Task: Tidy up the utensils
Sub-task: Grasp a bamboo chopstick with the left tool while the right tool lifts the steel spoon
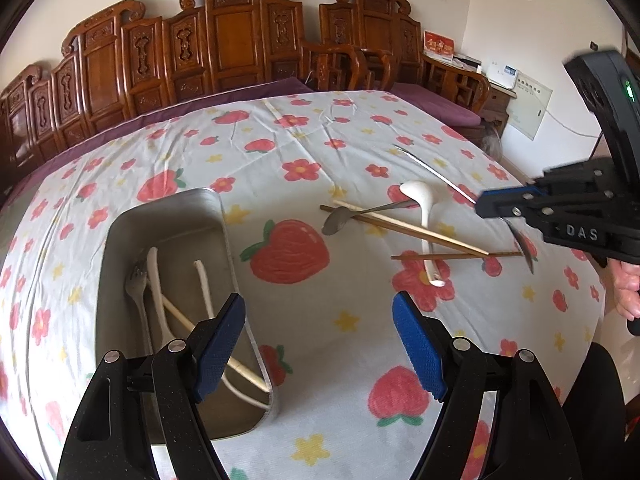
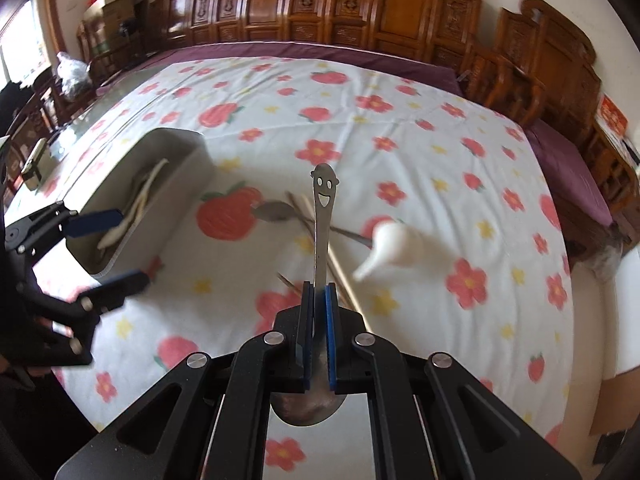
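Strawberry-print cloth (image 1: 304, 168) spreads right of the metal tray (image 1: 168, 216). Right gripper (image 2: 319, 300) pinches a smiley-handled spoon (image 2: 322, 216) at its neck — stiff, light, slippery steel; left gripper (image 1: 320, 340) gapes wide, empty.

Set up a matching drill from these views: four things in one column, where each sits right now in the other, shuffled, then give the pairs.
Things
1. smiley-handled metal spoon
2. metal fork
3. white ladle
4. left tongs

Places or states
A. lying inside the metal tray
B. open, holding nothing, by the tray's near end
C. clamped in the shut right tongs, above the cloth
D. on the flowered tablecloth, among the chopsticks

Pairs: 1-C, 2-A, 3-D, 4-B
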`<state>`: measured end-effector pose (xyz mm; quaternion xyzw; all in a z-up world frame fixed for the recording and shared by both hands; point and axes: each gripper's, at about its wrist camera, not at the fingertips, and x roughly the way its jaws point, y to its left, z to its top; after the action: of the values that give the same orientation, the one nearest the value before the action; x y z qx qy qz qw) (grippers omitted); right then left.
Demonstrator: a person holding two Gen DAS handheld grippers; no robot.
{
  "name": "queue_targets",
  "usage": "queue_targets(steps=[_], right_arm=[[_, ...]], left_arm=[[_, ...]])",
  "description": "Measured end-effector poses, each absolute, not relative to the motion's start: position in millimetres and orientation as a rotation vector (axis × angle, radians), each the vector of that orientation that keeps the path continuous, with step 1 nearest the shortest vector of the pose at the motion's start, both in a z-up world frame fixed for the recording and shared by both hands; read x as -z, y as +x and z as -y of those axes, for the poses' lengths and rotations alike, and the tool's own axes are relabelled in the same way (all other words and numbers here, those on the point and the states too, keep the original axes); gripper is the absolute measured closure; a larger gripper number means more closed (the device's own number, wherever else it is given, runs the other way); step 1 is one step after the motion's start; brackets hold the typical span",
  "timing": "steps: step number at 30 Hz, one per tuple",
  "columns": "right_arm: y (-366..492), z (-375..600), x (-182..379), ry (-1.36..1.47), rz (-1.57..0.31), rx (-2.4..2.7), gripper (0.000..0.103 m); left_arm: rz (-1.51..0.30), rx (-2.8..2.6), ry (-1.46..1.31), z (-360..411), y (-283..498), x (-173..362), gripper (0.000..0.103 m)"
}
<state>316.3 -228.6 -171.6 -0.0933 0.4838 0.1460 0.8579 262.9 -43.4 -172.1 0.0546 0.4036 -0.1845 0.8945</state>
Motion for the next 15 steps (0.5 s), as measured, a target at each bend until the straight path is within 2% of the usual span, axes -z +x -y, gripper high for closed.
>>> queue_targets(steps=[15], right_arm=[[272,329,192,-0.082,-1.008,-0.214,0.096]], left_arm=[[-0.939,0.440,0.079,120,279,192,0.032]])
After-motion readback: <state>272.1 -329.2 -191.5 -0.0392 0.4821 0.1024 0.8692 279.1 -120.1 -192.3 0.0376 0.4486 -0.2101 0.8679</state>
